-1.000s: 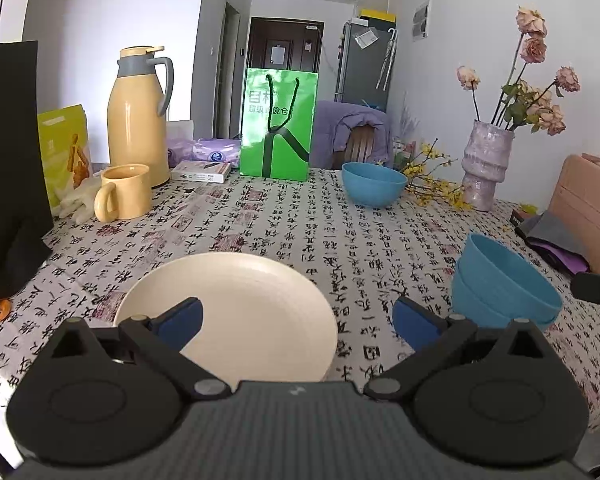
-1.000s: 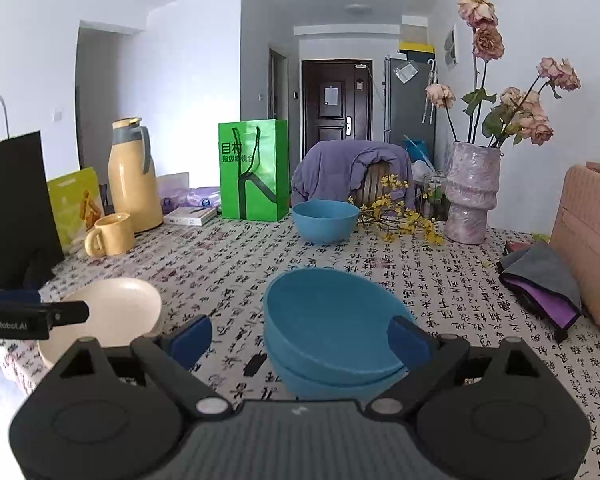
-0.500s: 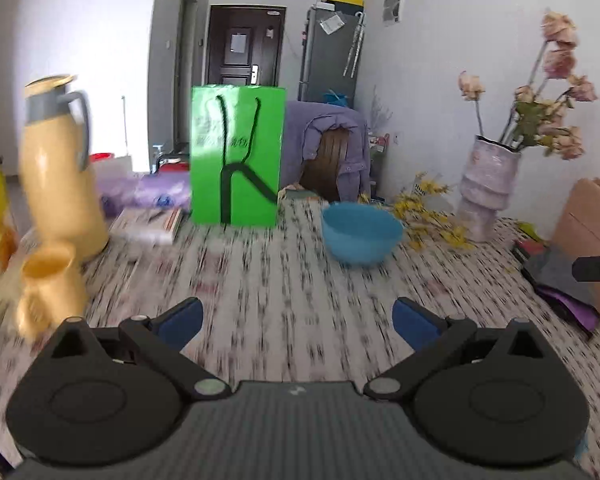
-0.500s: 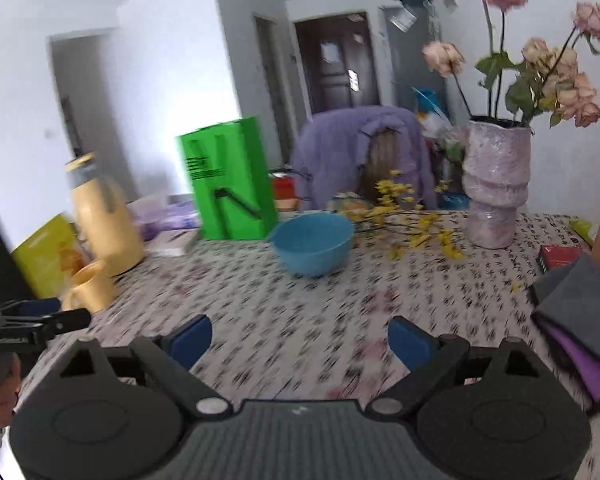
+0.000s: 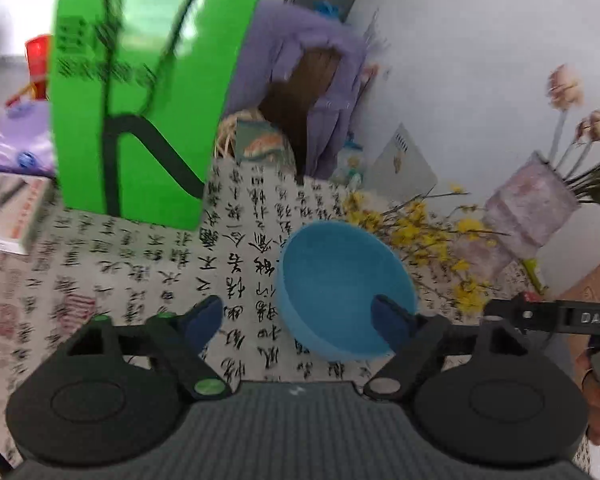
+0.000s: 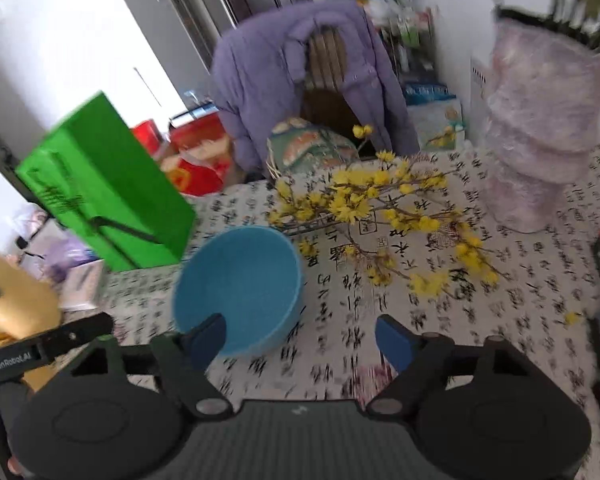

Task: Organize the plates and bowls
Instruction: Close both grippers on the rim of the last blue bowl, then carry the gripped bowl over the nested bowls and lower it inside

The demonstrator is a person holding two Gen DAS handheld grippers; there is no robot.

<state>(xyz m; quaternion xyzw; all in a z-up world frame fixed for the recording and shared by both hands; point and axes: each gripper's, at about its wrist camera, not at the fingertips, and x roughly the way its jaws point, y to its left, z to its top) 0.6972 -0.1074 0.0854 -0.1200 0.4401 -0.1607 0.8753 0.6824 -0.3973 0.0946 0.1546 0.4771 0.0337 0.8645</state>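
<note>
The blue bowl (image 5: 346, 288) sits upright on the calligraphy-print tablecloth (image 5: 148, 280) at the far side of the table, with the green paper bag (image 5: 140, 92) at about ten o'clock from it and the yellow flower sprigs (image 5: 428, 236) just beside it at two o'clock; whether the sprigs touch its rim I cannot tell. The left gripper (image 5: 298, 318) hangs close over the bowl with its jaws released and empty, its right-hand blue pad over the bowl's near-right rim at about four o'clock and the other pad out over bare cloth at nine o'clock. The right gripper (image 6: 300, 334) is likewise spread wide and holds nothing; in its view the bowl (image 6: 238, 288) lies at ten o'clock, with one pad overlapping the near rim, and the pink vase (image 6: 540, 144) stands well apart at two o'clock. The step in hand looks like a reach for this lone bowl, probably to bring it to other bowls. The next move calls for one claw to straddle the bowl's wall, one pad inside and one outside, close firmly, then lift it clear without dragging the sprigs or knocking the bag.
</note>
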